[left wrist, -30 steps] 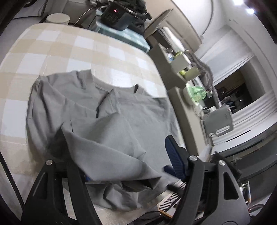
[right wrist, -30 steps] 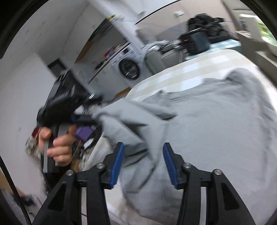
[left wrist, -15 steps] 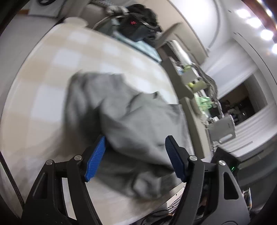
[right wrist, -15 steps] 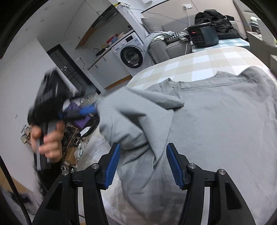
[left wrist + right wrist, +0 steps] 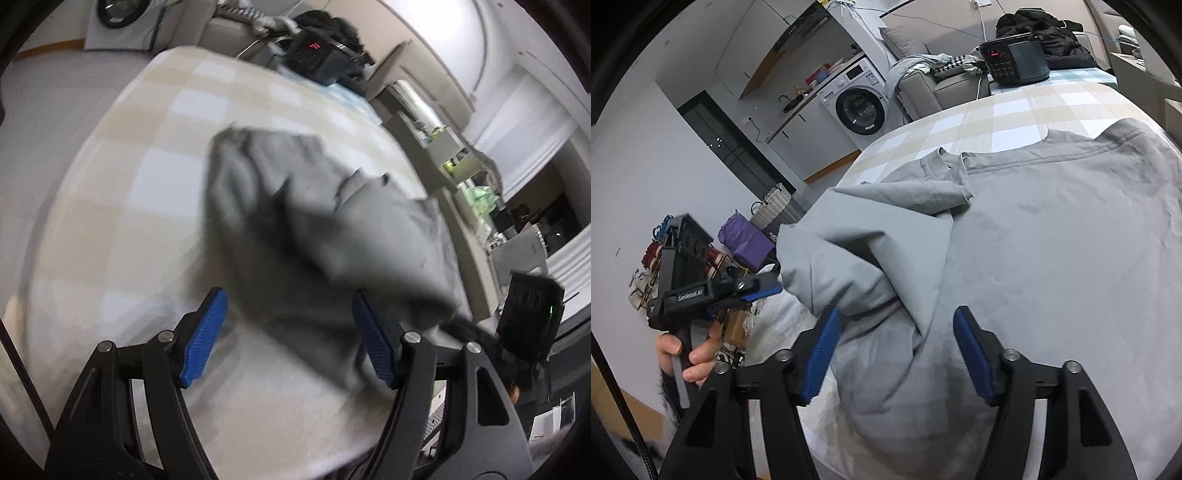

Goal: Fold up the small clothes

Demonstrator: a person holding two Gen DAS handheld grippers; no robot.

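A grey T-shirt lies on the checked tablecloth, its near left part folded over in a loose bunch. It also shows, blurred, in the left wrist view. My right gripper is open, its blue pads either side of the bunched hem. My left gripper is open and empty just before the shirt's near edge; it also appears in the right wrist view, held off the table's left side.
A black cooker stands beyond the table's far end by a sofa. A washing machine is behind. Bags and clutter lie on the floor to the left. Shelves line the table's right side.
My left gripper has let go of the shirt corner, opened and drawn back off the table's left side. The folded part has dropped onto the shirt. My right gripper has opened wider.
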